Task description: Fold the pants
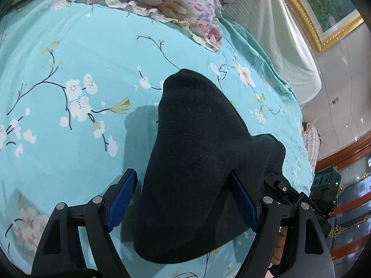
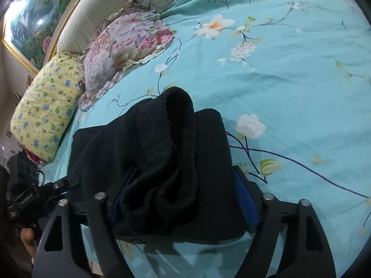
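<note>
Your left claw (image 1: 183,199) stands apart: its left blue pad (image 1: 123,199) is clear of the cloth, while the right pad sits against the fabric's edge without pinching it. The black pants (image 1: 197,162) lie bunched on the teal flowered bed sheet (image 1: 69,46), running from between the pads away toward the far side, so their long axis follows the way this claw points. In the right wrist view, your right claw (image 2: 183,197) straddles a thicker roll of the same pants (image 2: 162,150), with cloth filling the gap, but you cannot tell whether the pads press it. Both claws sit at the near end, side by side. A flowered pillow (image 2: 120,48) lies well beyond, near the headboard.
</note>
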{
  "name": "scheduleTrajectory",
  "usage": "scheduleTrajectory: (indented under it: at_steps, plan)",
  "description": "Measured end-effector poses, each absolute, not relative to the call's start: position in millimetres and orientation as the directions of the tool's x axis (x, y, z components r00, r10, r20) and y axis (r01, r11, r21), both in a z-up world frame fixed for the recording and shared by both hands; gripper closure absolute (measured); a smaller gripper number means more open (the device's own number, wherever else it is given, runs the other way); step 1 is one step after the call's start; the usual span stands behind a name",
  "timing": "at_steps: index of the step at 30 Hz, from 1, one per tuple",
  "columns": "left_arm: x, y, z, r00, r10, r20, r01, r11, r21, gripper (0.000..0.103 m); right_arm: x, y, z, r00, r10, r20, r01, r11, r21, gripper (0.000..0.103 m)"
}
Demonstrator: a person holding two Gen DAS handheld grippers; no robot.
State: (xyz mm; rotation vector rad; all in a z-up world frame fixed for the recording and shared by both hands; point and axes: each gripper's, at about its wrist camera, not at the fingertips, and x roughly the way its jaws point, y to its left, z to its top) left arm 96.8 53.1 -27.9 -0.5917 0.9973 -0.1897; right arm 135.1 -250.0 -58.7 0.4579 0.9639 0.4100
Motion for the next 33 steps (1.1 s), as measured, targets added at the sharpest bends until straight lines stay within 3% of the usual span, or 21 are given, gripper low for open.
scheduleTrajectory:
  at_steps: [6, 12, 20, 26, 33]
  plan:
    - [106.0, 49.0, -37.5, 0.524, -0.421, -0.741, -0.124, 0.823, -0.555, 0.019, 132.7, -260.5, -61.7, 0.509, 0.570, -0.644, -0.128, 0.791, 0.599, 0.054]
    - [116.8, 45.2, -40.4, 0.535, -0.404, -0.742, -0.116, 0.835, -0.538, 0.017, 132.5, -265.0, -65.8, 0.507, 0.602, -0.617, -0.132, 0.761, 0.635, 0.057]
    - [118.3, 35.1, -32.1, 0.548, -0.431, -0.717, -0.047, 0.840, -0.541, 0.064, 130.7, -265.7, -63.8, 0.511, 0.616, -0.599, -0.145, 0.749, 0.647, 0.060]
    - [113.2, 35.5, -18.3, 0.565, -0.432, -0.703, -0.032, 0.840, -0.542, 0.075, 128.9, -261.0, -54.4, 0.517, 0.614, -0.596, -0.162, 0.754, 0.636, 0.063]
    - [97.1, 46.2, 5.2, 0.604, -0.427, -0.673, -0.010, 0.840, -0.542, 0.077, 128.3, -253.9, -37.1, 0.530, 0.620, -0.578, -0.187, 0.751, 0.634, 0.064]
